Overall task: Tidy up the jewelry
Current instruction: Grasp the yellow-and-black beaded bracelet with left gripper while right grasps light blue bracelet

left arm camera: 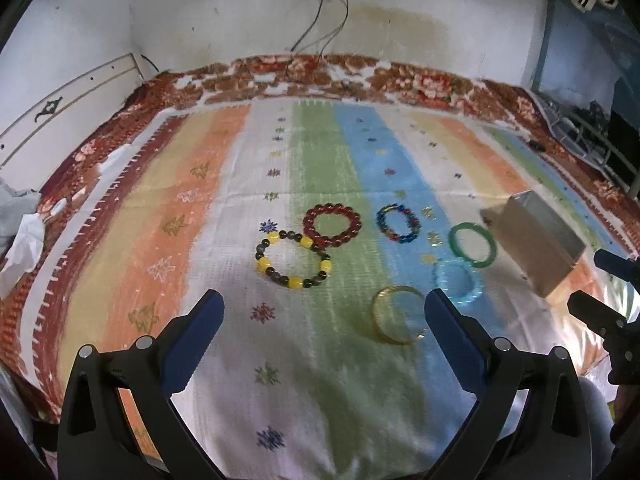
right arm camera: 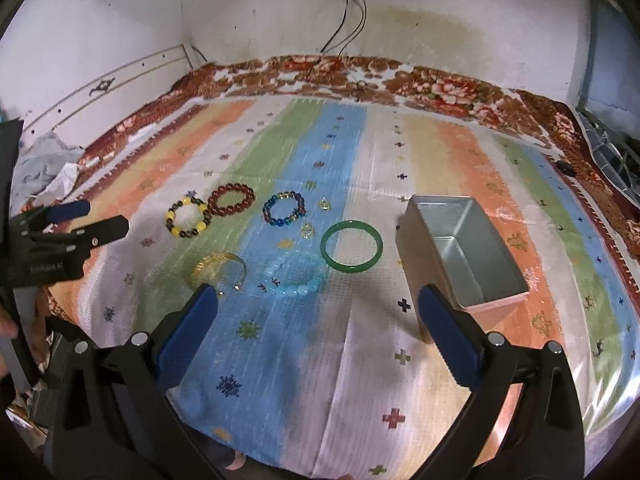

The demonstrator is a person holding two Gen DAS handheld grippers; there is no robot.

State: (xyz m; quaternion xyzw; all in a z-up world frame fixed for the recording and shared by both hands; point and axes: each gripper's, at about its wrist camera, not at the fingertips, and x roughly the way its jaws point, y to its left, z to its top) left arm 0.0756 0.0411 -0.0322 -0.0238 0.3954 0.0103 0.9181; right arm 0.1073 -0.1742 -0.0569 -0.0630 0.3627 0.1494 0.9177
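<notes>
Several bracelets lie on a striped cloth [left arm camera: 320, 380]: a yellow and dark beaded one [left arm camera: 293, 258], a red beaded one [left arm camera: 332, 225], a multicolour beaded one [left arm camera: 398, 223], a green bangle [left arm camera: 473, 245], a pale blue beaded one [left arm camera: 458, 282] and a gold cuff [left arm camera: 399, 314]. An empty metal tin [right arm camera: 466, 250] stands at the right. My left gripper [left arm camera: 324, 316] is open and empty, just short of the gold cuff. My right gripper [right arm camera: 318, 306] is open and empty, near the pale blue bracelet [right arm camera: 291, 274] and the tin.
The cloth covers a bed with a red floral blanket [right arm camera: 440, 84] along the far edge, against a white wall. Crumpled grey cloth [right arm camera: 44, 164] lies at the left. Two small gold charms [right arm camera: 307, 231] lie between the bracelets. A metal rack [left arm camera: 588, 136] stands at the right.
</notes>
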